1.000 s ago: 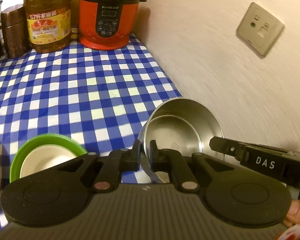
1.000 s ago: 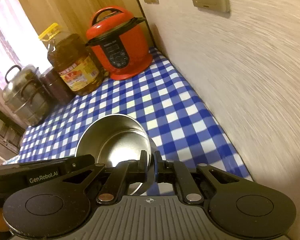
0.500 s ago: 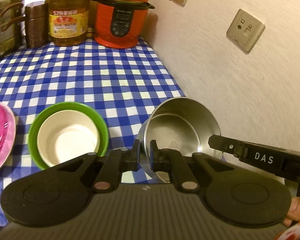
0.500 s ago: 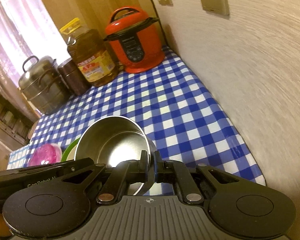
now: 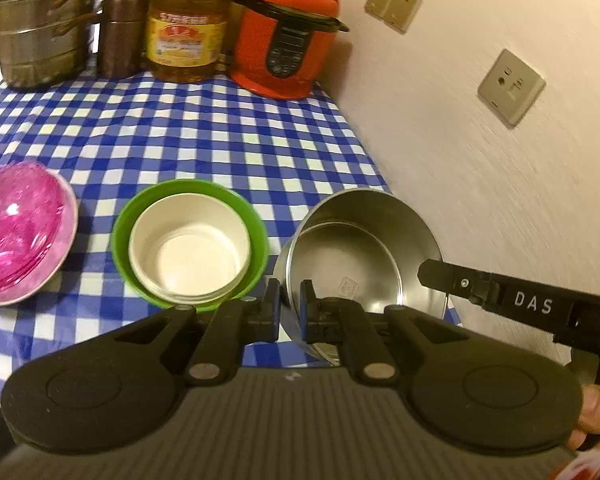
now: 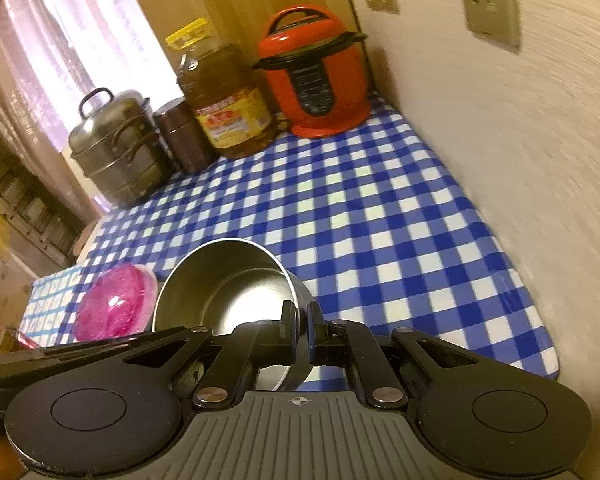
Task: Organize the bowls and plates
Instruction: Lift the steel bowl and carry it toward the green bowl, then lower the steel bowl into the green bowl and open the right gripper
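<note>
A steel bowl (image 5: 360, 252) is held up over the blue checked tablecloth (image 5: 204, 128), near the wall. My left gripper (image 5: 289, 304) is shut on its near-left rim. My right gripper (image 6: 302, 328) is shut on its right rim; the bowl shows in the right wrist view (image 6: 228, 284) too. The right gripper's body (image 5: 532, 304) crosses the left view at right. A green bowl (image 5: 256, 228) with a white bowl (image 5: 188, 244) nested in it sits left of the steel bowl. A pink bowl (image 5: 20, 232) sits further left, also in the right wrist view (image 6: 116, 300).
At the back stand a red pressure cooker (image 5: 288, 40), an oil bottle (image 5: 188, 24), a brown canister (image 5: 120, 32) and a steel steamer pot (image 5: 40, 24). A wall with sockets (image 5: 510, 84) runs along the right. The table's near right edge (image 6: 540, 364) is close.
Both grippers have lifted and pulled back with the steel bowl. More of the table has come into view, with the pink bowl and steamer pot now visible.
</note>
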The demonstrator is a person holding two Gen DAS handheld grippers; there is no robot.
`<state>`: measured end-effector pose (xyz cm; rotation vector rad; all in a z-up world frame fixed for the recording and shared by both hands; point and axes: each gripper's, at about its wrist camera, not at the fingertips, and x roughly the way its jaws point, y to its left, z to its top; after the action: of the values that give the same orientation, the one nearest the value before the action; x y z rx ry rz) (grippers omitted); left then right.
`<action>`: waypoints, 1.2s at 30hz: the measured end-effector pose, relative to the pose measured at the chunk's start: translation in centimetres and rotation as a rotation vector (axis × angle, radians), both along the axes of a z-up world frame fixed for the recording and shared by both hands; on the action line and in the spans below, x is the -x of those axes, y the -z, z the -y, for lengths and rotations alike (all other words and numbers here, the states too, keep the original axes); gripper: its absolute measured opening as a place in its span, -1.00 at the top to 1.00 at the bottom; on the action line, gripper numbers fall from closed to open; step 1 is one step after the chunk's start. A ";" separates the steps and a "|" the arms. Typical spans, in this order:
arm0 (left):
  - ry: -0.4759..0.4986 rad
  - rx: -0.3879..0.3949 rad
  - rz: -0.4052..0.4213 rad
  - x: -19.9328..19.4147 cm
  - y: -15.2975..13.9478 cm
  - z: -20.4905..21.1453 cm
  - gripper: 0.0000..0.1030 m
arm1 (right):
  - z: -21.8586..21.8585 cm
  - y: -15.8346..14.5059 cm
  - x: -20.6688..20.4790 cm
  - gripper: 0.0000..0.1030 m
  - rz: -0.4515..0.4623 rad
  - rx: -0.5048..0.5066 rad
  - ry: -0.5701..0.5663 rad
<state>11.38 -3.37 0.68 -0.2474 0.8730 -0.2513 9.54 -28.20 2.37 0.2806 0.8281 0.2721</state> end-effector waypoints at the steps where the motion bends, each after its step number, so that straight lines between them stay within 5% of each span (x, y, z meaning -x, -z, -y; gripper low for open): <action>1: -0.009 0.004 -0.001 0.2 0.0 -0.4 0.85 | -0.4 -0.1 0.0 0.89 0.000 0.002 -0.010; 14: -0.116 0.007 -0.005 0.4 0.2 -5.6 0.85 | -5.5 0.9 -1.8 0.89 -0.023 -0.011 -0.114; 36: -0.145 -0.014 -0.032 -4.0 1.2 -7.7 0.84 | -8.3 2.1 -7.4 0.90 -0.037 -0.009 -0.158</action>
<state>15.36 4.34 -0.53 -0.3012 0.8843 -0.1070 16.90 -19.95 0.25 0.2299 0.8877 0.4195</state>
